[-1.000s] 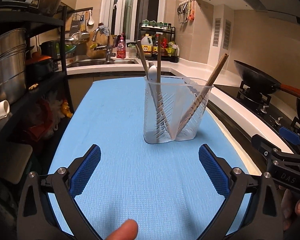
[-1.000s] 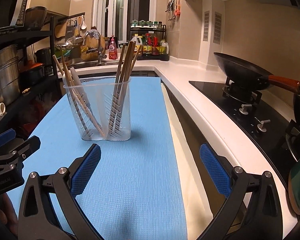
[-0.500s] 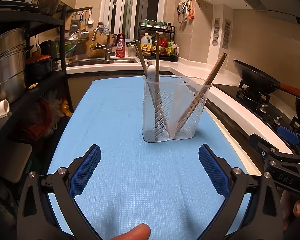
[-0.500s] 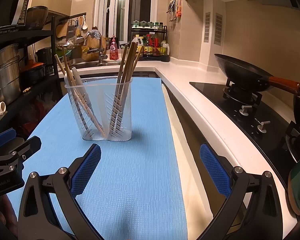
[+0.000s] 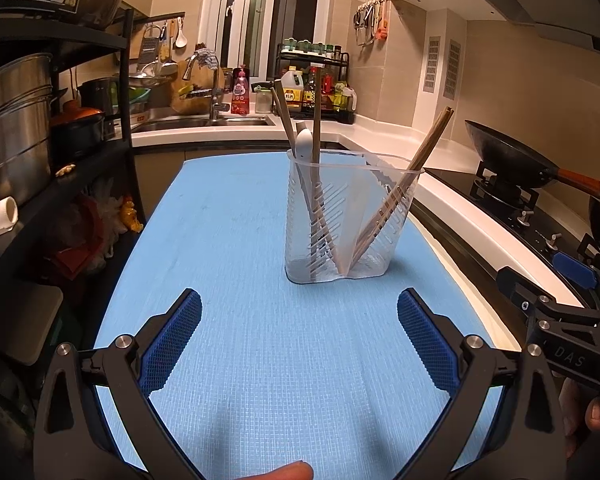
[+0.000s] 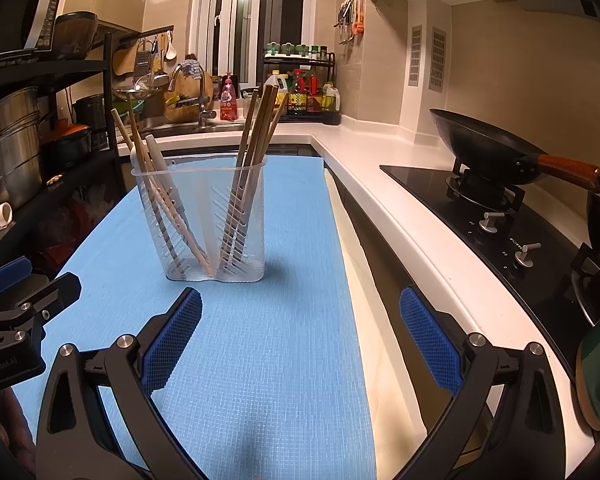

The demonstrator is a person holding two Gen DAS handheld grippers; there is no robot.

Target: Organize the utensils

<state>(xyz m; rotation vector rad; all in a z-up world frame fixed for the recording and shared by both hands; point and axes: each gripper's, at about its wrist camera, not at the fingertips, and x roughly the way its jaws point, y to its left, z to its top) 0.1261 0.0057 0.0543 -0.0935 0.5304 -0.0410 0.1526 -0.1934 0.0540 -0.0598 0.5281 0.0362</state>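
A clear plastic utensil holder [image 5: 350,248] with two compartments stands upright on the blue mat [image 5: 240,240]. Its left compartment holds a white spoon [image 5: 305,142] and wooden utensils; its right compartment holds wooden chopsticks [image 5: 416,164]. The holder also shows in the right wrist view [image 6: 208,236], with the chopsticks [image 6: 260,128] in its right compartment. My left gripper [image 5: 299,320] is open and empty, a short way in front of the holder. My right gripper [image 6: 300,320] is open and empty, in front of and to the right of the holder.
A black wok [image 6: 484,152] sits on the gas hob [image 6: 480,216] at the right. A white counter edge [image 6: 380,200] runs beside the mat. A black rack with steel pots [image 5: 12,120] stands at the left. A sink [image 5: 204,122] lies behind.
The holder has drifted slightly in both views as both grippers shifted a little. Both grippers stay open and empty.
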